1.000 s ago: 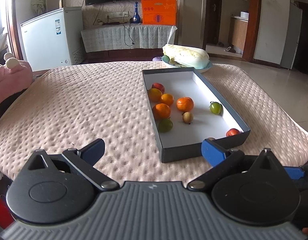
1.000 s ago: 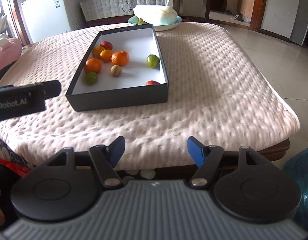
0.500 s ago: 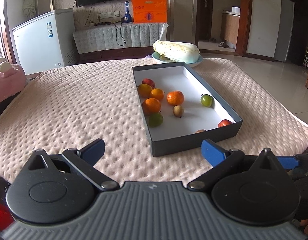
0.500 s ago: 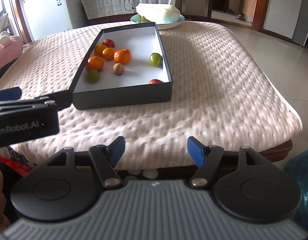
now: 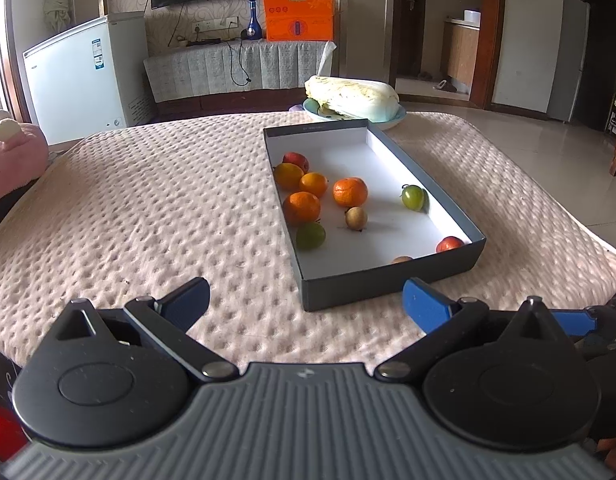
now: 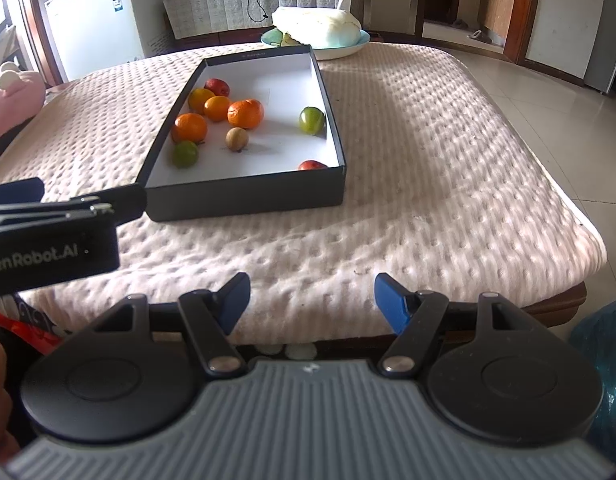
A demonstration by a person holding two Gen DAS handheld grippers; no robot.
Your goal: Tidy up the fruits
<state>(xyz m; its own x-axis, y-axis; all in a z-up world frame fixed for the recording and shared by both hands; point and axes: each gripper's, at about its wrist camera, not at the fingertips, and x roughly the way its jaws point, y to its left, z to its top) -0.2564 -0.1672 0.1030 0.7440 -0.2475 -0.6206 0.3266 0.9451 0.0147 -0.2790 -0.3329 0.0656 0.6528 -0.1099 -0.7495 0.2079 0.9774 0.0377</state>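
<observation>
A dark shallow box [image 5: 388, 278] [image 6: 243, 200] with a white floor sits on the pink quilted table. Inside lie several fruits: oranges [image 5: 350, 191] [image 6: 245, 113], a green fruit [image 5: 310, 235] [image 6: 185, 153], a green tomato [image 5: 412, 197] [image 6: 312, 120], a small brown fruit [image 5: 356, 218] [image 6: 236, 138] and red ones [image 5: 450, 244] [image 6: 312, 165]. My left gripper [image 5: 305, 300] is open and empty, just short of the box's near wall. My right gripper [image 6: 312, 298] is open and empty over the table's near edge. The left gripper's side also shows in the right wrist view [image 6: 51, 232].
A plate with a cabbage [image 5: 354, 98] [image 6: 320, 26] stands behind the box. A pink plush item [image 5: 11, 152] lies at the far left. A white freezer [image 5: 79, 80] and a cloth-covered shelf stand beyond. A blue bag [image 6: 604, 368] hangs at the right.
Both grippers have pulled back a little and lifted; the box looks farther off in the left view. The left gripper shows larger in the right view. Both stay open.
</observation>
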